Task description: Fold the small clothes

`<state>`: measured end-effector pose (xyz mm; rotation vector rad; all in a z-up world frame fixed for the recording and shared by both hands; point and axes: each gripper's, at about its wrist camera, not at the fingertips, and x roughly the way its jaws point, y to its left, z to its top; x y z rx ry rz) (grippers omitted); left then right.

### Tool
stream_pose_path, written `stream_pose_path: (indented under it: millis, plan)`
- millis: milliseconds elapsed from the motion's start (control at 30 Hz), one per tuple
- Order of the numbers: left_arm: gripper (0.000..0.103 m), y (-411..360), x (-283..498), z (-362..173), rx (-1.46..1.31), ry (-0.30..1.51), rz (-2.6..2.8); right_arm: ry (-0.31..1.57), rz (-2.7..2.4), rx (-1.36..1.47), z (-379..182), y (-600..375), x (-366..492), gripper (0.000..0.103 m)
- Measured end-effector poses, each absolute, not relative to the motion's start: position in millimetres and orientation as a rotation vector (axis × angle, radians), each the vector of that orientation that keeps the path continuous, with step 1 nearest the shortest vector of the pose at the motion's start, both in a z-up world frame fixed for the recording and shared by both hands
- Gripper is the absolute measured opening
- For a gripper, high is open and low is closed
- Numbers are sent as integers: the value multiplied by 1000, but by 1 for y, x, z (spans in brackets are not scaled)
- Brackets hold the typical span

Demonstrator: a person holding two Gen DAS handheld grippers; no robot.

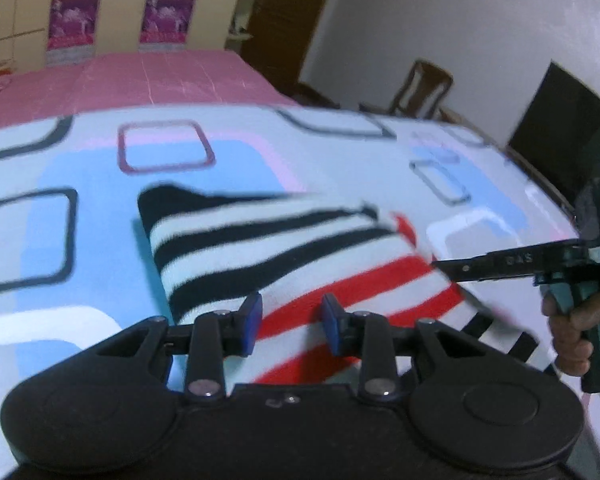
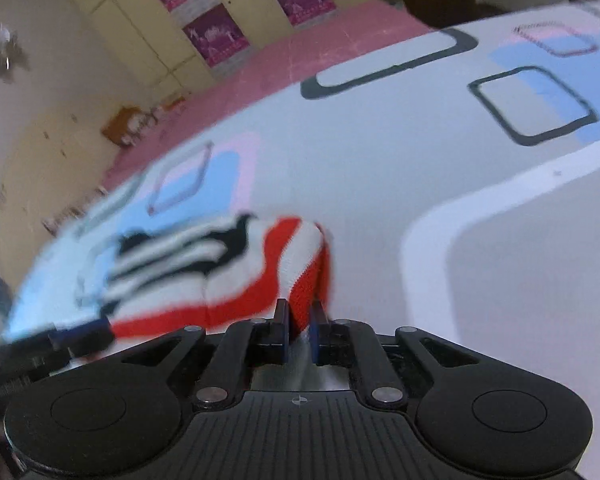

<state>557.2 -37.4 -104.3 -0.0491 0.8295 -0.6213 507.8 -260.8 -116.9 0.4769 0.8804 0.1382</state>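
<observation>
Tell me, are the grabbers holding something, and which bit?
The right gripper pinches the striped cloth at a red-striped edge. The left gripper stands open over the cloth, holding nothing.

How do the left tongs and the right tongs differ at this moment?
The left tongs stand open over the striped garment, pads apart and pressing nothing; the right tongs are shut on a red-and-white fold of it. The left tongs are over its near edge, the right tongs at its red end. Both have blue pads.
</observation>
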Motion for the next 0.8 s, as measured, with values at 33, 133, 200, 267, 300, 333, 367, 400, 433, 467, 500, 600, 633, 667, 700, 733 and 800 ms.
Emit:
stream_pose_path:
  millis: [33,133,200,267,300,333,367,400,433,467,500,600,633,667,700,733,800]
  plan:
    - [33,-39,557,-108,-39,825,-622,877,136,471,-122,-260,504,9]
    - [34,-45,560,-110,-20,823,-607,875,137,495,-126,-261,504,9]
    - [34,-49,556,-107,27,811,-602,887,150,467,-122,-261,504,9]
    - [32,-47,546,-97,38,786,-596,879,148,440,-111,-262,501,9]
    - [32,-44,537,-90,30,760,-611,858,146,423,-101,-262,494,9]
    - [32,-40,529,-84,16,740,-624,831,162,403,-90,-261,485,9]
    - [32,-38,519,-79,6,726,-635,810,187,385,-81,-259,476,9]
    - [32,-37,507,-74,5,717,-651,796,217,367,-74,-256,467,9]
    - [32,-37,497,-71,9,710,-668,787,245,344,-68,-251,459,9]
    - [32,-38,485,-69,14,707,-690,786,266,315,-65,-246,451,9]
    - [32,-40,477,-68,17,715,-705,789,295,285,-63,-239,443,9]
    - [32,-48,451,-72,74,733,-720,826,347,190,-69,-219,425,9]
    - [32,-51,447,-78,88,755,-706,839,331,136,-75,-213,420,9]
    - [30,-54,446,-84,89,775,-692,853,307,87,-82,-208,417,9]
    - [30,-56,444,-89,83,773,-679,862,293,69,-90,-206,416,9]
    - [30,-57,443,-91,87,764,-670,859,288,80,-94,-206,415,9]
    - [30,-61,442,-91,96,759,-653,857,279,85,-95,-205,415,9]
